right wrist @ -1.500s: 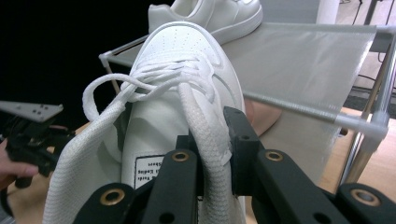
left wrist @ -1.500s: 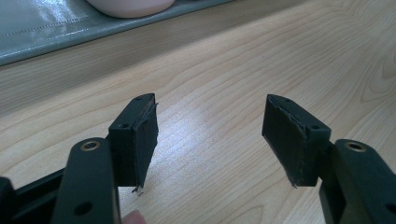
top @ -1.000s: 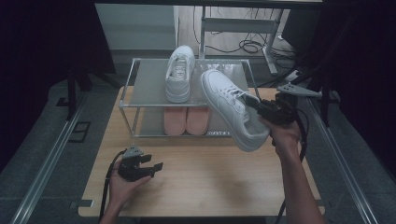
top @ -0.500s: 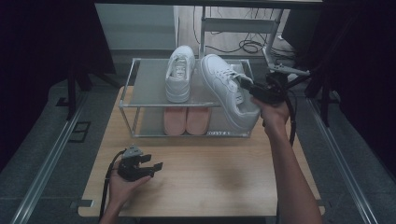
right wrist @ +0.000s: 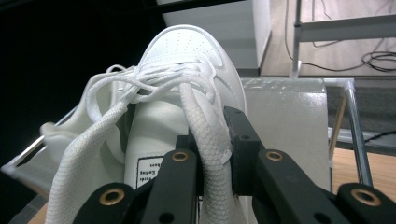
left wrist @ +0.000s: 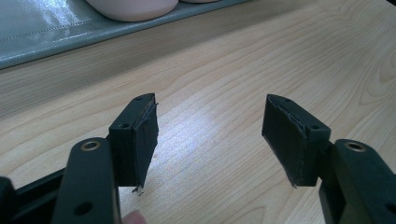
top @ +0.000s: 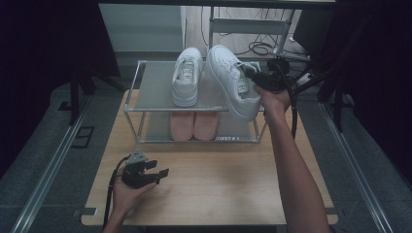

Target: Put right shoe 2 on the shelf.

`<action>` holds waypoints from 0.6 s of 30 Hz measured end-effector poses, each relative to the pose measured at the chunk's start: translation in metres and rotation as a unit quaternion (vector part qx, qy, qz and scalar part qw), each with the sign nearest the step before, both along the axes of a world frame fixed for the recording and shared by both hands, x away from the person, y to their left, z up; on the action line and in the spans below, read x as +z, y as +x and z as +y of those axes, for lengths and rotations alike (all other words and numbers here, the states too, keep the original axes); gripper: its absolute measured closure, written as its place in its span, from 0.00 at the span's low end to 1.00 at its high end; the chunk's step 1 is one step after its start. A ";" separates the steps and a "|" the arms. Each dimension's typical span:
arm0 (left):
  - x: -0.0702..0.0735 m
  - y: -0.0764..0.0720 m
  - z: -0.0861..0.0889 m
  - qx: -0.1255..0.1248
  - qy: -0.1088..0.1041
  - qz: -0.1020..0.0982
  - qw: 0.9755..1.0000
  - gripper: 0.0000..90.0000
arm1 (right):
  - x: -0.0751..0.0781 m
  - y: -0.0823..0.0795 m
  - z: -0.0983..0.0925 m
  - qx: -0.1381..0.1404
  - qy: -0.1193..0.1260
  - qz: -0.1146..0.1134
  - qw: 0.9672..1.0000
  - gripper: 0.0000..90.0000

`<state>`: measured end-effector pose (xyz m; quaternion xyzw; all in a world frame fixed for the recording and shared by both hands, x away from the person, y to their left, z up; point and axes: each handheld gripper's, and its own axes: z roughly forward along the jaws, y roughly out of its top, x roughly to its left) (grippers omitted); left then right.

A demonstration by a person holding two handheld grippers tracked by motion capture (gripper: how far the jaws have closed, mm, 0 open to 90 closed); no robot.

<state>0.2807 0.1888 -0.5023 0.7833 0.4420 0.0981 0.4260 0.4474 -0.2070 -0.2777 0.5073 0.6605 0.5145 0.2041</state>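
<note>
My right gripper [top: 255, 78] is shut on a white sneaker [top: 233, 82], held tilted over the right part of the rack's top shelf [top: 155, 85]. In the right gripper view the jaws pinch the sneaker's tongue and laces [right wrist: 205, 130], toe [right wrist: 187, 42] pointing away. A second white sneaker [top: 187, 76] lies on the top shelf to its left. A pink pair [top: 194, 125] sits on the lower shelf. Low on the left of the wooden table [top: 218, 179], my left gripper [top: 158, 174] rests open in the hand, and its pads [left wrist: 140, 140] have nothing between them.
The two-tier metal rack [top: 133, 109] stands at the table's far edge. Cables [top: 265, 46] and a metal frame [top: 252, 24] lie on the floor behind it. The lower shelf's edge [left wrist: 70, 32] and a pink shoe [left wrist: 135, 7] lie just ahead of the left gripper.
The right hand has carried the white sneaker up and away from the person, from in front of the rack's right side to over the top shelf. The left gripper has stayed put.
</note>
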 end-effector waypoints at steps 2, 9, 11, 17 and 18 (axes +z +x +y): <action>0.000 0.000 0.000 0.002 -0.001 0.001 1.000 0.40 | 0.000 0.005 0.003 -0.007 -0.002 0.005 1.000 0.91; -0.001 0.000 0.000 0.000 -0.003 0.002 1.000 0.40 | 0.000 0.027 0.013 -0.030 -0.004 0.025 0.999 0.91; -0.001 0.000 0.000 0.000 -0.003 0.003 1.000 0.40 | 0.001 0.033 0.017 -0.035 -0.005 0.031 0.999 0.91; -0.001 0.000 0.002 0.000 -0.005 0.003 1.000 0.40 | -0.001 0.053 0.033 -0.053 -0.019 0.050 0.997 0.91; 0.000 0.000 0.002 0.000 -0.006 0.003 1.000 0.40 | -0.002 0.056 0.035 -0.057 -0.021 0.053 0.997 0.91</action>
